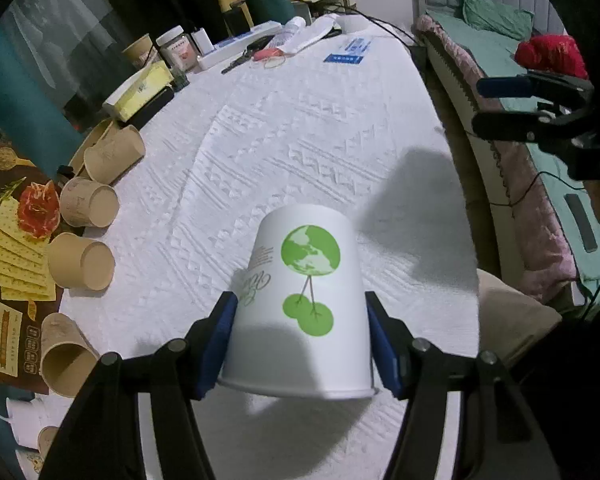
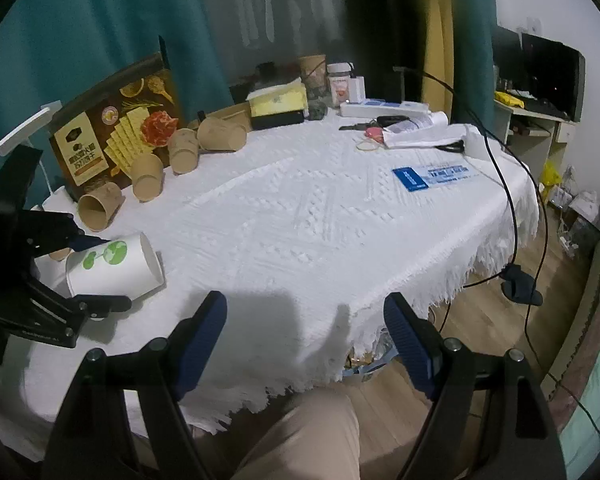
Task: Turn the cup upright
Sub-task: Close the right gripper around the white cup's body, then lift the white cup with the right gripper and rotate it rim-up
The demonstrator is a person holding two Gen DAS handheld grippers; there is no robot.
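A white paper cup [image 1: 300, 300] with a green globe print sits between the blue pads of my left gripper [image 1: 300, 344]. Its base points away and its rim is toward the camera, held above the white tablecloth [image 1: 300, 140]. In the right wrist view the same cup [image 2: 114, 266] lies tilted on its side in the left gripper, mouth pointing right, above the cloth. My right gripper [image 2: 304, 344] is open and empty over the table's near edge, to the right of the cup. It also shows in the left wrist view [image 1: 532, 108].
Several brown paper cups [image 2: 140, 178] lie on their sides along the table's left edge beside a cracker box [image 2: 112, 136]. A tissue box [image 2: 278, 102], jars, a power strip and papers line the back. A black cable [image 2: 500, 184] hangs off the right edge.
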